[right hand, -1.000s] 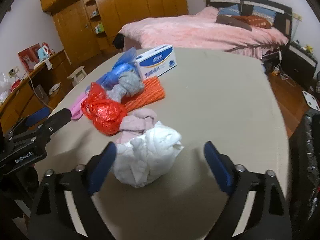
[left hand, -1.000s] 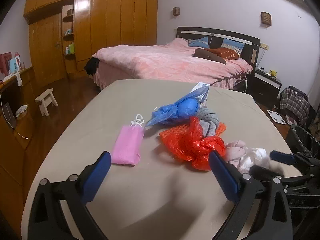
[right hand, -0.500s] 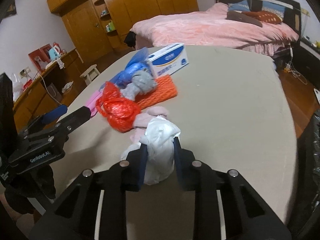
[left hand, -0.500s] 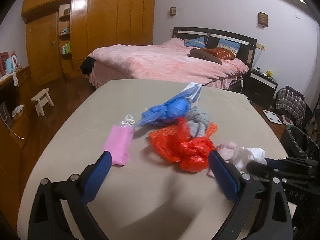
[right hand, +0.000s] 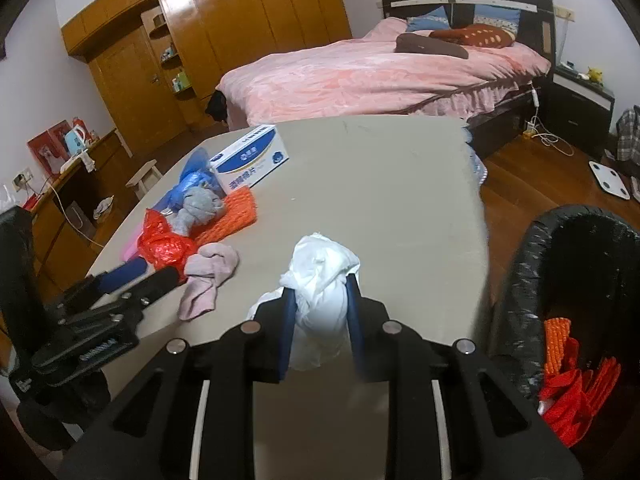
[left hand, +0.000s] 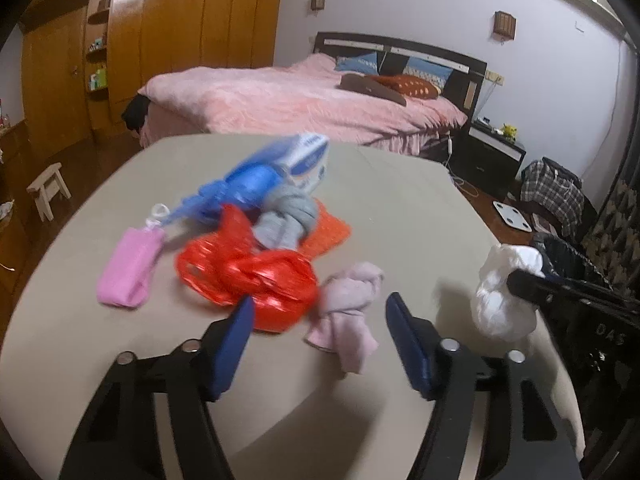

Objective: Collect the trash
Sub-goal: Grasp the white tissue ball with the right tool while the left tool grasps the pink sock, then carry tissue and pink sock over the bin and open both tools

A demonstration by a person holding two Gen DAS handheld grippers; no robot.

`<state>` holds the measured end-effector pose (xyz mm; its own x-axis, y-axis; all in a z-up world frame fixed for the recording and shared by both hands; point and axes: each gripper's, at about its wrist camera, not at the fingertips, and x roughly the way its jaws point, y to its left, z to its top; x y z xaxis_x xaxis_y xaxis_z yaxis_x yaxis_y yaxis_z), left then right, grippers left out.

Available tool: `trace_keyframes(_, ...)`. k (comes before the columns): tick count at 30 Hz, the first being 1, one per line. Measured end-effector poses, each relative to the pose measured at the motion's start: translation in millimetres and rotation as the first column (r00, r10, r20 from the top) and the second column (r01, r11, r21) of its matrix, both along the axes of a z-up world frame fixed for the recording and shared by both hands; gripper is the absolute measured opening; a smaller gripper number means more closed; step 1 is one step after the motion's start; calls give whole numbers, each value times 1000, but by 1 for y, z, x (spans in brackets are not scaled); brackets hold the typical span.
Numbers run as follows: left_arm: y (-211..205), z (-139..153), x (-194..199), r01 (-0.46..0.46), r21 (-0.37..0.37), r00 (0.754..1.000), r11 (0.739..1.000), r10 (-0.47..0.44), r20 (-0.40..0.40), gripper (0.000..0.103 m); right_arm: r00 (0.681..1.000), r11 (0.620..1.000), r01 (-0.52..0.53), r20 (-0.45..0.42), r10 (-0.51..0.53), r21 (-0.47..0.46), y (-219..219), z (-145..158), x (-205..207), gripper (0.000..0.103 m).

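My right gripper [right hand: 320, 290] is shut on a crumpled white wad [right hand: 320, 264] and holds it off the beige table [right hand: 380, 184], left of a black-lined bin [right hand: 516, 280]. In the left wrist view the same white wad [left hand: 500, 300] hangs at the right in the right gripper [left hand: 528, 284]. The jaws of my left gripper [left hand: 319, 304] are closing. A pale pink cloth [left hand: 348, 312] lies between them, and the pads do not touch it. A red plastic bag [left hand: 248, 276] lies just left of that cloth, next to the left finger.
Further back on the table lie a pink pouch [left hand: 130, 268], a blue bag [left hand: 240, 188], a grey knotted cloth [left hand: 288, 216], an orange net [left hand: 328, 232] and a tissue box [right hand: 252, 158]. Orange and red trash [right hand: 568, 384] sits in the bin. A bed stands behind.
The right gripper shut on the white wad, lifted it and carried it right towards the bin. The left gripper moved right to the pale pink cloth and its jaws narrowed.
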<state>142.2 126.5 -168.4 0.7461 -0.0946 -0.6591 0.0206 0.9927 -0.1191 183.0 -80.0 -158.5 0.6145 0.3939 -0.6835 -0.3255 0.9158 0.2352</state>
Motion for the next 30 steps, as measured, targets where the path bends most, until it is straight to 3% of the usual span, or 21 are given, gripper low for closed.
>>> trace_keyframes(8, -22, -12, 14, 21, 6, 997, 1000, -20, -71, 41, 1000, 1000, 5, -4, -5, 6, -9, -4, -2, 23)
trace_keyframes(22, -38, -17, 14, 27, 55, 994, 998, -21, -112, 40, 1000, 1000, 0, -4, 0, 13, -12, -4, -3, 23)
trace_keyframes(25, -37, -20, 21, 22, 55, 992, 998, -15, -127, 28, 1000, 1000, 5, -1, -5, 14, -14, -2, -3, 23)
trace_keyframes(27, -38, -20, 24, 18, 63, 992, 998, -10, -129, 14, 1000, 1000, 12, -2, -12, 15, -16, -1, -3, 23)
trace_keyframes(30, -41, -16, 23, 27, 65, 994, 998, -20, -112, 6, 1000, 1000, 16, 6, -16, 14, -17, 2, -5, 23)
